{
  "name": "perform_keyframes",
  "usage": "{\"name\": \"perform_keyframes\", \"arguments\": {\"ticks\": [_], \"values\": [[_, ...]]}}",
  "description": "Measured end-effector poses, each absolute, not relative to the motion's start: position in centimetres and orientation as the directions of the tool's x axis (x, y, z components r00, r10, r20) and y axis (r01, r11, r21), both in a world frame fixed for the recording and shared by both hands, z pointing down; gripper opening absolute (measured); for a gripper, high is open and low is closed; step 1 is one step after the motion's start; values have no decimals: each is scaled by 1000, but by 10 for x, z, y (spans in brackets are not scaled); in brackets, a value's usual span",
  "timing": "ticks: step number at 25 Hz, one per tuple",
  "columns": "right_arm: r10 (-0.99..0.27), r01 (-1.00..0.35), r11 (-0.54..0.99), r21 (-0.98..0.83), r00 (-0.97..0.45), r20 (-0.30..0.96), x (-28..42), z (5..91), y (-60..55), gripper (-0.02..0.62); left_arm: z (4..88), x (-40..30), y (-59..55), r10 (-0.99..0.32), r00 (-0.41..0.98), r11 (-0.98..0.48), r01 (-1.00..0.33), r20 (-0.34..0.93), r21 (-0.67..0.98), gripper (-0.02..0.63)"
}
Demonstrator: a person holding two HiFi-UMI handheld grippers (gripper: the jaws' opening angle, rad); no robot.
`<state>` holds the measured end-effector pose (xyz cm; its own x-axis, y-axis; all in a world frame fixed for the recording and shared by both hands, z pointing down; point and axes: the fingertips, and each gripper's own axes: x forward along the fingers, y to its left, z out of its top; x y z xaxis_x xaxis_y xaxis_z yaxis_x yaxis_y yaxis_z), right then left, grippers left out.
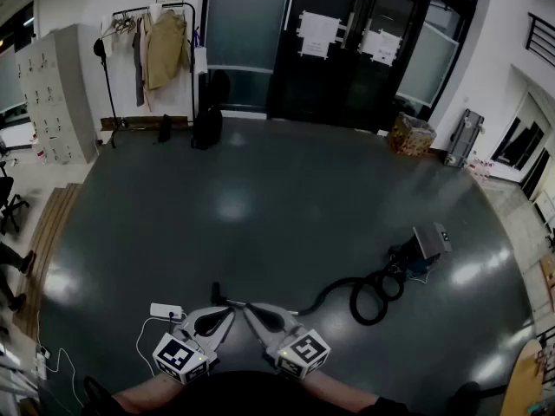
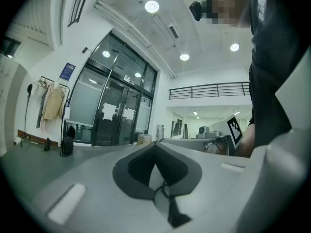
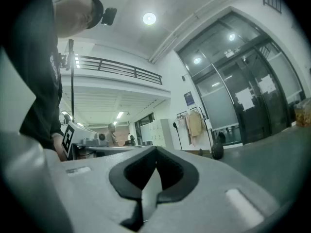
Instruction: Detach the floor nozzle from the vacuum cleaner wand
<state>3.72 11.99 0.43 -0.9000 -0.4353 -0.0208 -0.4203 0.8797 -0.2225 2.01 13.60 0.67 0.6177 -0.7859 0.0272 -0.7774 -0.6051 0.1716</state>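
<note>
Both tools sit low centre in head view, held level, tips nearly meeting. Left hand-held gripper (image 1: 227, 312): jaws shut tight, nothing btwn them. Right hand-held gripper (image 1: 249, 309): same, shut and empty. Vacuum cleaner (image 1: 427, 243) stands on the dark floor (image 1: 260, 198) at right of frame, its hose (image 1: 373, 295) coiled just beside it. The hose runs left to the wand (image 1: 276, 308), which lies on the floor just past the tips. Small dark piece at the wand's left end looks like the floor nozzle (image 1: 215, 291); too small to be sure. White power strip (image 1: 166, 310) lies left of it.
</note>
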Motion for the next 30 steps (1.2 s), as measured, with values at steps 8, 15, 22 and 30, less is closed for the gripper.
{"name": "perform_keyframes", "arguments": {"ticks": [8, 15, 22, 30], "values": [[-437, -422, 880, -218, -899, -24, 35, 9, 128, -3, 6, 17, 144, -789, 613, -599, -783, 44, 168, -2], [-435, -413, 878, -242, -900, -43, 43, 10, 135, -2, 5, 23, 149, -791, 610, -594, -784, 50, 179, -2], [-442, -413, 868, -276, -895, -53, 65, 16, 135, -2, 14, 37, 150, -797, 599, -585, -797, 76, 150, -2], [-409, -384, 887, -257, -911, -49, 102, 28, 126, -2, 20, 73, 143, -822, 563, -548, -824, 86, 146, -2]]}}
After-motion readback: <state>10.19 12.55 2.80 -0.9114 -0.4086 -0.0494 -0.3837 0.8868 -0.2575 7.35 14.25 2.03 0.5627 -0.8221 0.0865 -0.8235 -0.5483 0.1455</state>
